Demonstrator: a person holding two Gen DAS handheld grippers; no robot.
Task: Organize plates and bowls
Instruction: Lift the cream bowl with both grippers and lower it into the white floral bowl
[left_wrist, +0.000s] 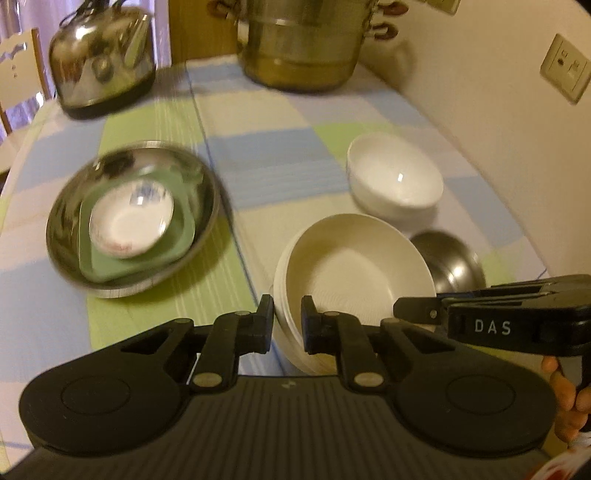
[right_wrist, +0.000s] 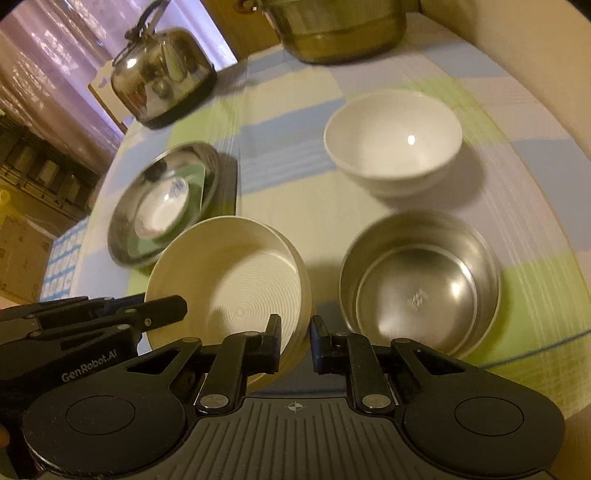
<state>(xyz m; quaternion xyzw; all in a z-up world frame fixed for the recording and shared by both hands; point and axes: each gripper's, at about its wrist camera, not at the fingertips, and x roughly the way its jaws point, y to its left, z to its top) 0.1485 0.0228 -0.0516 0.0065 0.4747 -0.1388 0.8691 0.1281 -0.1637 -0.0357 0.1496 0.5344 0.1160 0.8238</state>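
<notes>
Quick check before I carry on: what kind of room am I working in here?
Most likely a home kitchen or dining corner: a metal kettle and a big steel stockpot stand on a table with a checked cloth, by a wall socket.

We see a table under a checked cloth (left_wrist: 258, 155) of blue, green and cream. Cream wall just right of it, with a socket plate (left_wrist: 565, 68). Wooden chair (left_wrist: 22, 74) left of it; curtain (right_wrist: 55, 55) beyond. Warm, dim light.
</notes>
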